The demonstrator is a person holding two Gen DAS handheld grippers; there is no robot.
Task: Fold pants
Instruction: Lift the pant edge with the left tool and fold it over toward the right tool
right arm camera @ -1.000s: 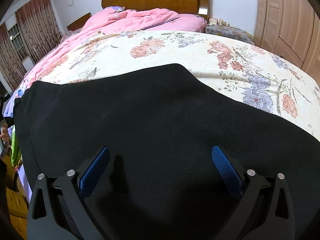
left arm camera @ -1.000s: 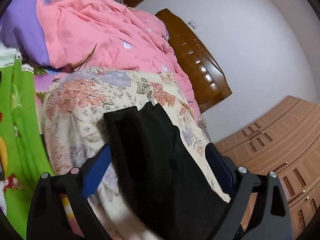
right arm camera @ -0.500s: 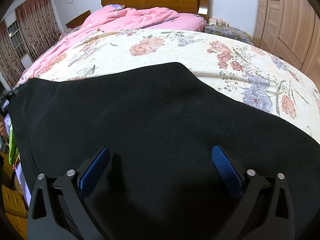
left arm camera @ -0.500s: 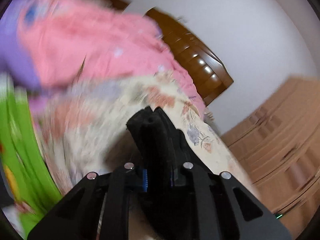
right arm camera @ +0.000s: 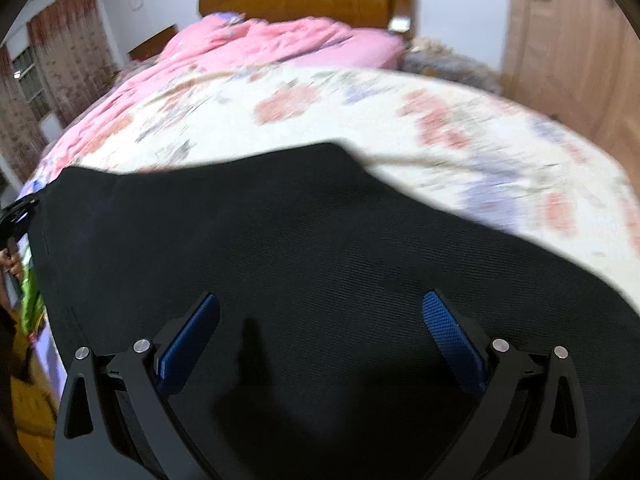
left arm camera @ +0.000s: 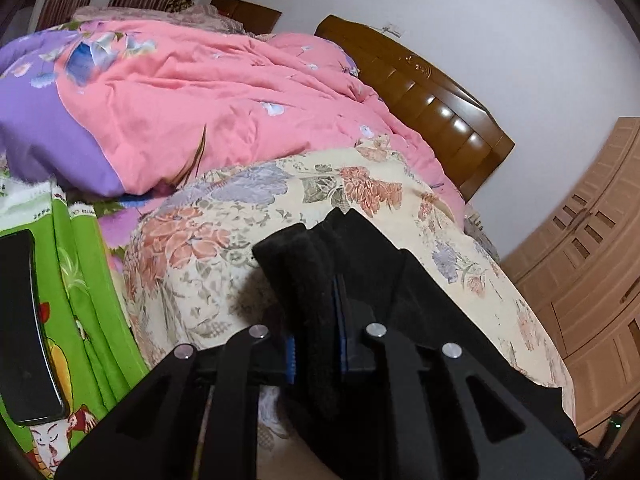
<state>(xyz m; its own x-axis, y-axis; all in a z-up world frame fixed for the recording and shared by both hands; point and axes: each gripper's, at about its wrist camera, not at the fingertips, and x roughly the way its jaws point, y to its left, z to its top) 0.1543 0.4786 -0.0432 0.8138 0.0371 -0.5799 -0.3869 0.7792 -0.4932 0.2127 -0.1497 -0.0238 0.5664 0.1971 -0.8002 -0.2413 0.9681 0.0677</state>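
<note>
Black pants [right arm camera: 304, 240] lie spread across the near part of a bed with a cream floral cover [right arm camera: 320, 112]. In the left wrist view my left gripper [left arm camera: 316, 344] is shut on a bunched end of the pants [left arm camera: 304, 264], the cloth pinched between the blue pads and lifted a little off the cover. In the right wrist view my right gripper [right arm camera: 320, 332] stands open just over the flat black cloth, blue pads wide apart with nothing pinched. The other gripper [right arm camera: 16, 216] shows at the pants' far left corner.
A pink and purple quilt [left arm camera: 192, 100] is heaped toward the wooden headboard [left arm camera: 424, 92]. A green printed cloth [left arm camera: 80, 280] with a black flat object [left arm camera: 20, 320] lies left of the bed. Wooden wardrobe doors [left arm camera: 592, 260] stand on the right.
My left gripper went from wide open around the pants' end to shut on it, and rolled as it lifted the bunched cloth. The right gripper stayed open and rose slightly; its view is now blurred.
</note>
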